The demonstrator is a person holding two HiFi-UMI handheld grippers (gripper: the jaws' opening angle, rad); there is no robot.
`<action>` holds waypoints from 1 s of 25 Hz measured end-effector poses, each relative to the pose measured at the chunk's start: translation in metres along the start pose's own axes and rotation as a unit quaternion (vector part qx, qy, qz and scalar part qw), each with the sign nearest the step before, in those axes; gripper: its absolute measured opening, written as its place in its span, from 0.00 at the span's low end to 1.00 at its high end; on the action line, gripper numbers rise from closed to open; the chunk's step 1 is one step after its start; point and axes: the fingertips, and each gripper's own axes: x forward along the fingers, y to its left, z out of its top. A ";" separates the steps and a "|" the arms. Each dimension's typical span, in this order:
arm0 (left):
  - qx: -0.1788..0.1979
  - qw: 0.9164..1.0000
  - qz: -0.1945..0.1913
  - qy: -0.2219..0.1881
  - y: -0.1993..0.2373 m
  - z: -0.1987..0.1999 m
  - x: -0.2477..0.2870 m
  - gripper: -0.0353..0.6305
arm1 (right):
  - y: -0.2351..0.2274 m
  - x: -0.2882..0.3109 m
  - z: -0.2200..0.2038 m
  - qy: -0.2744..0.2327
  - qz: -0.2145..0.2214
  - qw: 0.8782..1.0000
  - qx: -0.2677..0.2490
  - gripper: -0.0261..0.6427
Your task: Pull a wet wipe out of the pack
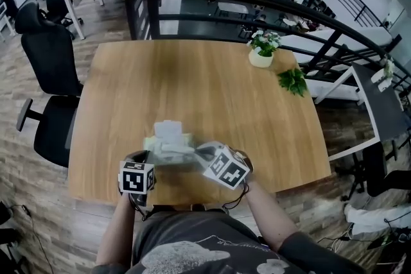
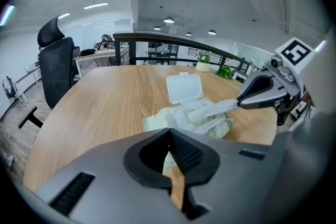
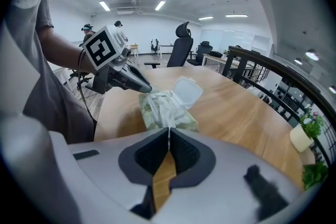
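White wet wipe (image 2: 212, 108) half out of soft green pack (image 3: 185, 122): right gripper (image 2: 241, 102) jaws pinch it, left gripper (image 3: 148, 89) jaws clamp pack; not yet free

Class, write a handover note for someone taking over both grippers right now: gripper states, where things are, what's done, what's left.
Left gripper: shut on the near edge of the wipe pack, holding it on the table.
Right gripper: shut on the wet wipe.
Done: lid open, wipe stretched partway out of the opening.
Left: draw the wipe fully free of the pack.
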 end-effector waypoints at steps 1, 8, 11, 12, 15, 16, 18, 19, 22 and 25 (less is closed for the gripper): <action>-0.004 1.000 0.006 -0.001 0.000 0.000 0.000 0.07 | -0.002 -0.003 -0.005 0.000 -0.002 1.000 0.002 0.08; -0.027 0.999 0.041 0.001 -0.007 -0.007 -0.001 0.07 | -0.006 -0.029 -0.040 -0.024 -0.006 1.000 0.019 0.08; -0.043 0.998 0.047 -0.016 -0.015 -0.005 -0.006 0.08 | -0.005 -0.036 -0.051 -0.044 -0.002 0.998 0.033 0.08; -0.047 0.997 0.049 -0.021 -0.018 -0.005 -0.008 0.08 | -0.005 -0.035 -0.055 -0.048 -0.001 0.998 0.041 0.08; -0.052 0.997 0.047 -0.023 -0.032 -0.014 -0.015 0.08 | -0.007 -0.034 -0.067 -0.060 -0.011 0.996 0.062 0.08; -0.052 0.998 0.043 -0.019 -0.039 -0.018 -0.016 0.08 | -0.009 -0.035 -0.071 -0.063 -0.016 0.996 0.068 0.08; -0.050 0.998 0.032 -0.008 -0.052 -0.028 -0.016 0.08 | -0.009 -0.040 -0.077 -0.069 -0.020 0.994 0.083 0.08; -0.048 0.998 0.026 -0.004 -0.057 -0.032 -0.015 0.08 | -0.008 -0.043 -0.079 -0.070 -0.021 0.993 0.092 0.08; -0.041 0.999 0.011 -0.005 -0.068 -0.034 -0.014 0.08 | -0.004 -0.048 -0.084 -0.077 -0.024 0.991 0.106 0.08; -0.033 0.999 -0.008 -0.016 -0.076 -0.030 -0.018 0.08 | 0.002 -0.053 -0.084 -0.078 -0.035 0.990 0.110 0.08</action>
